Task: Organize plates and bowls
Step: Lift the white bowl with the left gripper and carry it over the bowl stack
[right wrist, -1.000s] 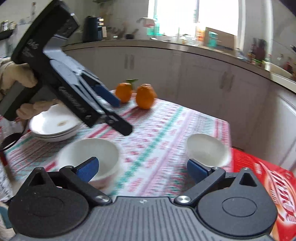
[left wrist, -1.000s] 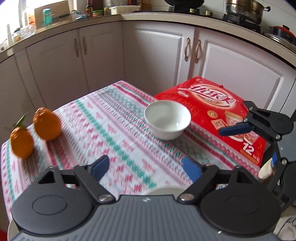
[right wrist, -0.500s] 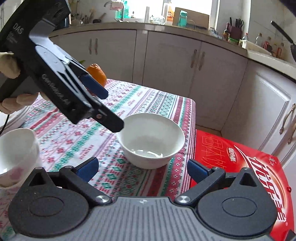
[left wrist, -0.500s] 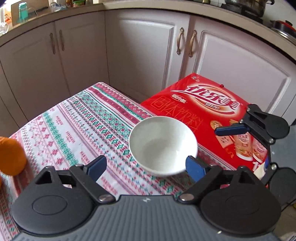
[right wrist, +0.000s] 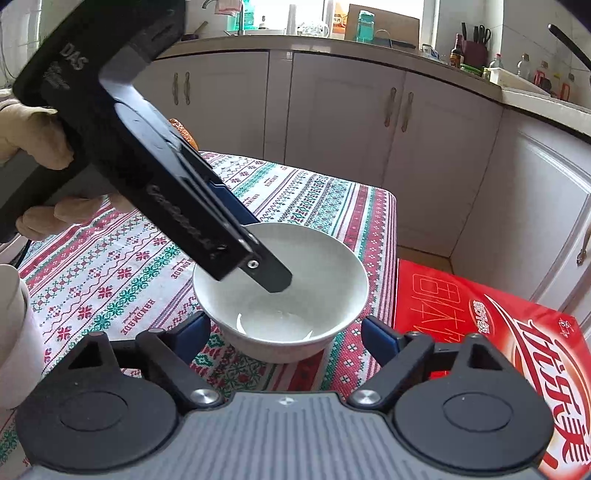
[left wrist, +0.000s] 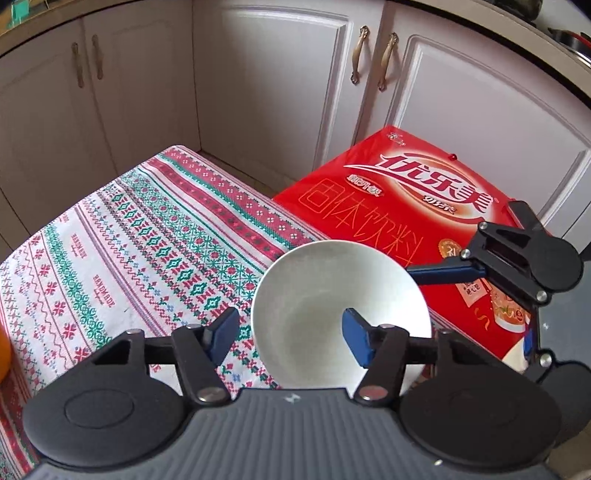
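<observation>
Soft daylight from far windows (right wrist: 332, 11) — blown-out glare, sharp focus, fisheye-bent edges, faint shadows

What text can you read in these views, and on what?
"优乐美" in big white characters: red box.
"固体饮料" in thin outline strokes: same box.
Small badges by the logo and the pack prints at its corner: too blurred to read.
"HANDMADE", repeated: tablecloth.
"DAS": left claw's black body, seen from the right wrist.
Embossed word along that claw's arm: not legible.

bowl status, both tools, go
Left tool closing over bowl rim, one finger inside. Right tool straddles bowl, closing, pads apart. Red box beside.
</observation>
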`<state>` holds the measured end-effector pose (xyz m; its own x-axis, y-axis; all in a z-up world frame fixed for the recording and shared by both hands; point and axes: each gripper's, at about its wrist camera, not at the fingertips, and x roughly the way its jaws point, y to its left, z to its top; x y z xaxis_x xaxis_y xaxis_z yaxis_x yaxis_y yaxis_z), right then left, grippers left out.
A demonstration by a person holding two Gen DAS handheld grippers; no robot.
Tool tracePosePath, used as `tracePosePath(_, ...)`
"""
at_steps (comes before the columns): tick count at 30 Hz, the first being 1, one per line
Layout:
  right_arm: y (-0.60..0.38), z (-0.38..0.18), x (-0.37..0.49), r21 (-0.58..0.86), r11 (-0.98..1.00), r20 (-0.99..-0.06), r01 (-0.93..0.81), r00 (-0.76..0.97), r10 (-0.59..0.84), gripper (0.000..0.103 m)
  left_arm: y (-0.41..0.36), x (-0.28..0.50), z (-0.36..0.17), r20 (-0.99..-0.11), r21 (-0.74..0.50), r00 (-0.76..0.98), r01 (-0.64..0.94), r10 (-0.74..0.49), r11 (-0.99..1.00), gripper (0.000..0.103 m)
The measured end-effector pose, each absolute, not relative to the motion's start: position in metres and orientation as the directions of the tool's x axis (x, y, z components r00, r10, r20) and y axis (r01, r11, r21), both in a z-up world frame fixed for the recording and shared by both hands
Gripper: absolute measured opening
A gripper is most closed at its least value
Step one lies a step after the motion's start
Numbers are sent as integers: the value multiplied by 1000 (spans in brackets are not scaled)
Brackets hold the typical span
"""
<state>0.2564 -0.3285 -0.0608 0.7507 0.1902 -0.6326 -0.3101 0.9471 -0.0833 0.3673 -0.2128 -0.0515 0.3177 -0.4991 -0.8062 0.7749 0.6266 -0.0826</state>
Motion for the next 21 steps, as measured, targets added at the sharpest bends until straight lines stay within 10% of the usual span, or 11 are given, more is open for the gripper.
tracePosePath(21, -325, -60, 256, -97, 944, -638, -316, 748, 184, 89, -221, 373, -55, -821, -100, 276, 793, -500, 601, 52)
